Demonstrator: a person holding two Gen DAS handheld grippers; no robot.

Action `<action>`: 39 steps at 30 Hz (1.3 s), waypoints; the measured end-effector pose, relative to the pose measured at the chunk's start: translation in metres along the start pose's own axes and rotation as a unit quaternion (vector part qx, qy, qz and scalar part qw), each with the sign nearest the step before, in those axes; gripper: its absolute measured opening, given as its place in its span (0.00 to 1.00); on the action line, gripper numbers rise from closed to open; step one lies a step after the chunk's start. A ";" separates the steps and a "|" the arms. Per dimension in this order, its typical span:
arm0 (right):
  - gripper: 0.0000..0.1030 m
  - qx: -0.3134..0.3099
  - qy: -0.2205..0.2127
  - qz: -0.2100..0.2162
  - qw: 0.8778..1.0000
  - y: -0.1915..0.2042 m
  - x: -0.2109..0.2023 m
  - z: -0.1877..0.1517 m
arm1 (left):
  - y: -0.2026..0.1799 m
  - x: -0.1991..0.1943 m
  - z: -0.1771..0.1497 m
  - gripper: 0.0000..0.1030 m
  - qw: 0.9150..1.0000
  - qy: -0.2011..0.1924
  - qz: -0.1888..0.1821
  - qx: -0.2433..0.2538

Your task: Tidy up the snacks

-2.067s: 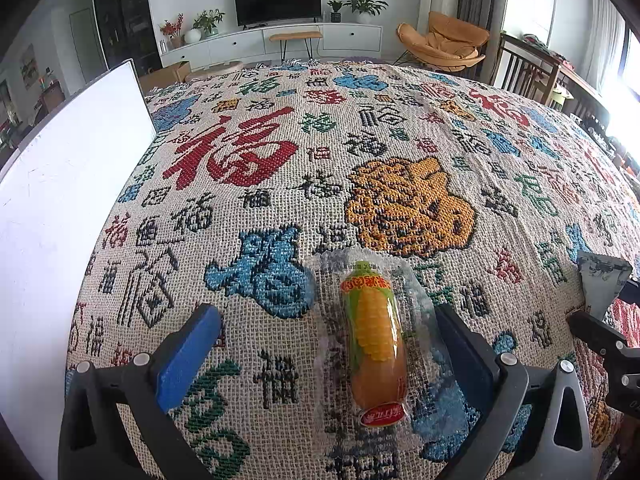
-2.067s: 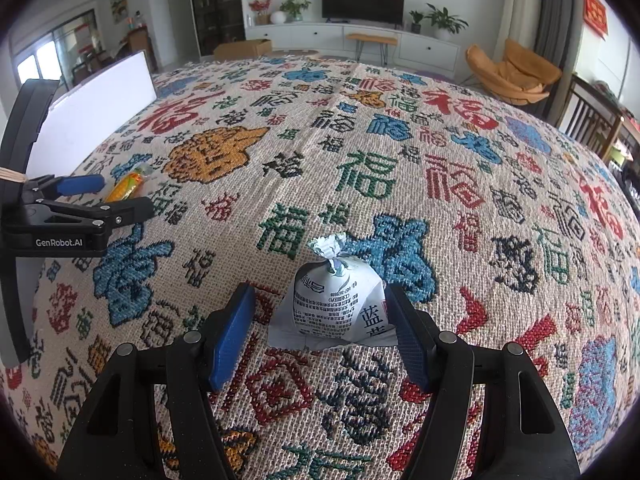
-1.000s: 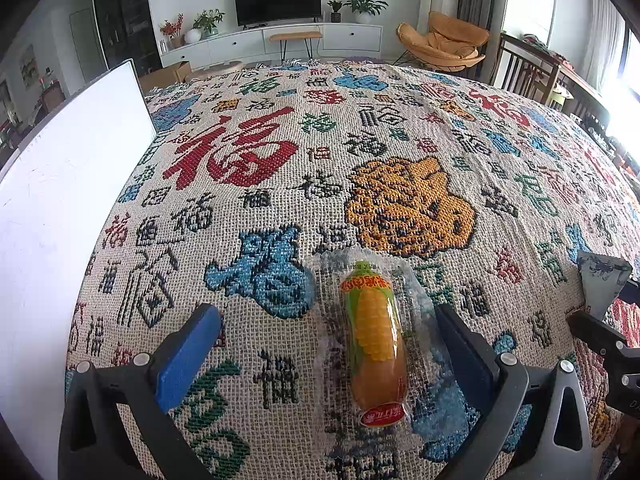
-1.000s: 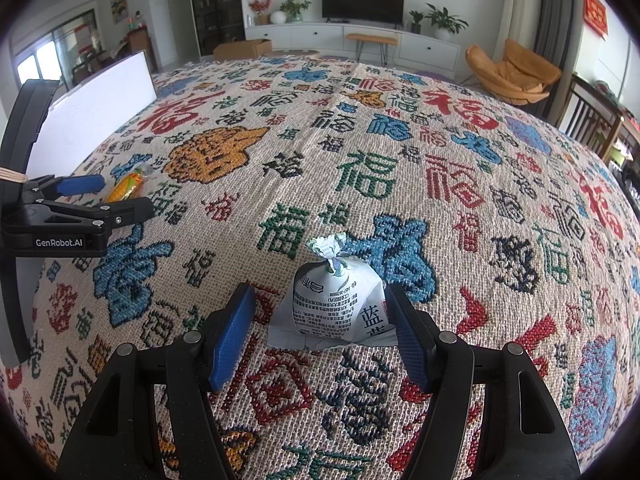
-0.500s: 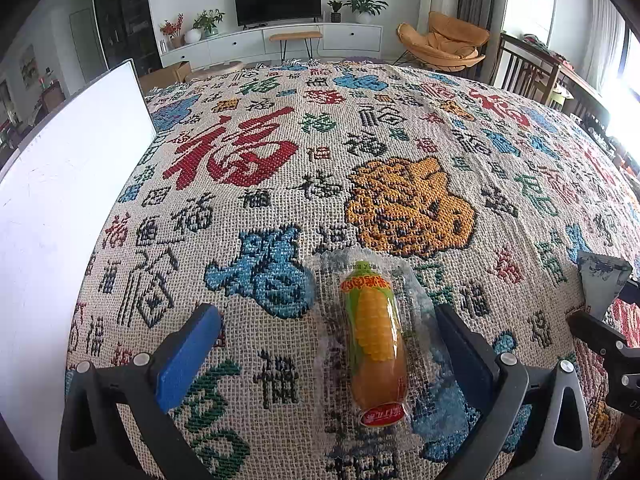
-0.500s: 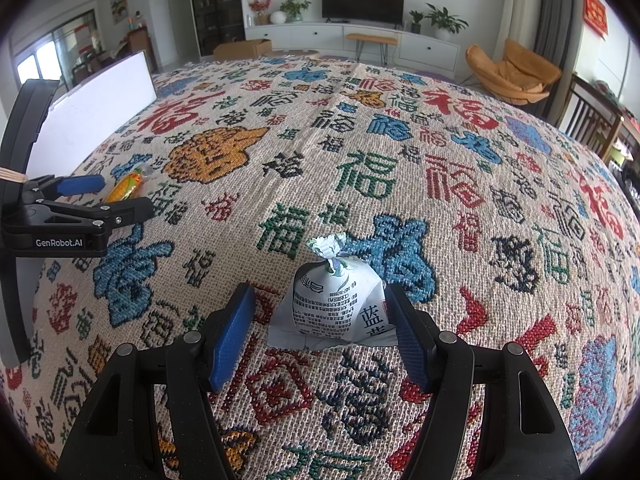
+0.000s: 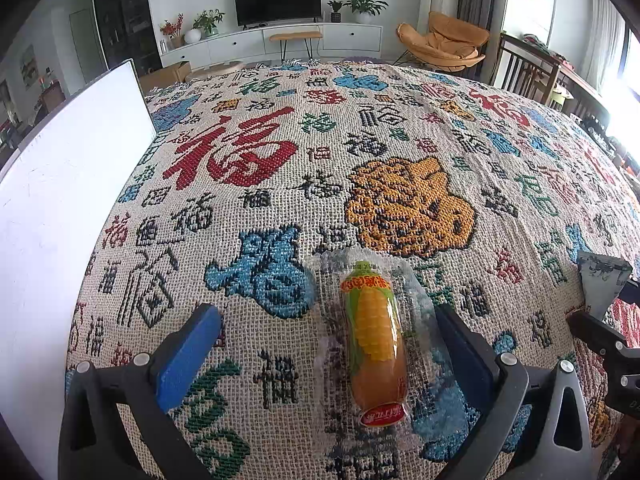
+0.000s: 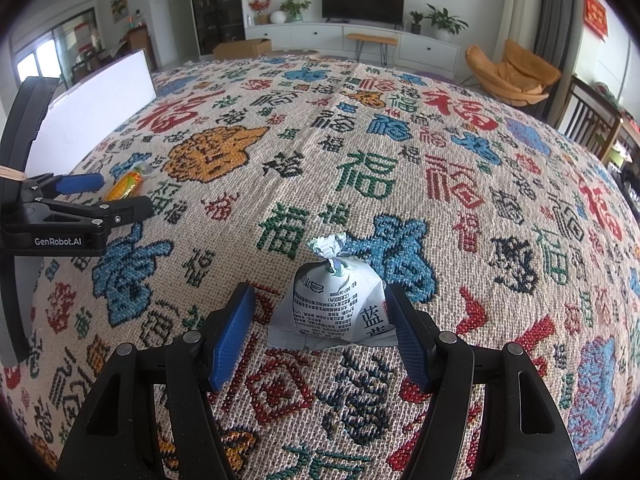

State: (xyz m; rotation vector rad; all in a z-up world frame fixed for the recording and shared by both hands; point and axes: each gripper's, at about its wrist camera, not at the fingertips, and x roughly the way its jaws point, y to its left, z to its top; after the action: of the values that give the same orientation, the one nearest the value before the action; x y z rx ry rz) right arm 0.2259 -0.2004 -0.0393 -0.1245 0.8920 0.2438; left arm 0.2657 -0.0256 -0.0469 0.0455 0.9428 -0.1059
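A woven tablecloth [image 7: 360,128] covers the whole work surface, cream-coloured and thick with Chinese characters in red, blue, green, black and orange. A white board [image 7: 60,200] stands upright along its left edge.

The left gripper [image 7: 324,344] sits low over the cloth with its blue-padded jaws spread wide. Between them, much closer to the right finger, lies a corn-printed snack packet [image 7: 374,340] in clear wrap, lengthwise along the fingers, flat on the cloth; neither pad visibly presses it.

The right gripper [image 8: 320,332] is also spread wide, jaws either side of a small white snack pouch [image 8: 336,304] with a twisted top and blue and black printing. The pouch sits on the cloth; its right edge is touching or just beside the right pad, and a gap shows on the left.

From the right wrist view the left gripper [image 8: 100,196] appears at the far left with the corn packet [image 8: 126,186] between its fingers, well apart from the pouch.

Beyond the table is a living room: a black television [image 8: 362,2] on a long white cabinet [image 8: 352,42], potted plants [image 8: 444,24], an orange lounge chair [image 8: 516,72], a wooden bench [image 8: 372,40], dark shelving [image 8: 216,4] and a red wall hanging [image 8: 596,20].
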 end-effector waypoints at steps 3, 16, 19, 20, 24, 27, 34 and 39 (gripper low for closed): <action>0.67 0.000 0.000 0.001 1.000 0.000 0.000 0.000 | 0.000 0.000 0.000 1.00 1.000 0.000 0.000 0.000; 0.68 -0.002 0.000 -0.002 1.000 0.001 0.000 0.000 | 0.000 0.000 0.000 1.00 1.000 0.000 0.000 0.000; 0.68 -0.002 0.000 -0.002 1.000 0.000 0.000 0.000 | 0.000 0.000 0.000 1.00 1.000 0.000 0.000 0.000; 0.70 -0.002 0.001 -0.003 1.000 0.000 0.000 0.000 | 0.000 0.000 0.000 1.00 1.000 0.000 0.000 0.000; 0.74 0.006 0.002 -0.003 1.000 -0.005 0.001 0.000 | 0.000 0.000 0.000 1.00 1.000 0.000 0.000 0.000; 0.74 0.006 0.003 -0.004 1.000 -0.004 0.001 0.000 | 0.000 0.000 0.000 1.00 1.000 0.000 0.000 0.000; 0.74 0.005 0.003 -0.004 1.000 -0.003 0.001 0.000 | 0.000 0.000 0.000 1.00 1.000 0.000 0.000 0.000; 0.77 0.007 0.003 0.001 1.000 -0.004 0.002 0.001 | 0.000 0.000 -0.001 1.00 1.000 -0.001 0.000 0.000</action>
State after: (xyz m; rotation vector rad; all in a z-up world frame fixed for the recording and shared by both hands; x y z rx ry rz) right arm 0.2285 -0.2040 -0.0400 -0.1110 0.8999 0.2388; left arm 0.2648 -0.0259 -0.0477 0.0455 0.9416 -0.1062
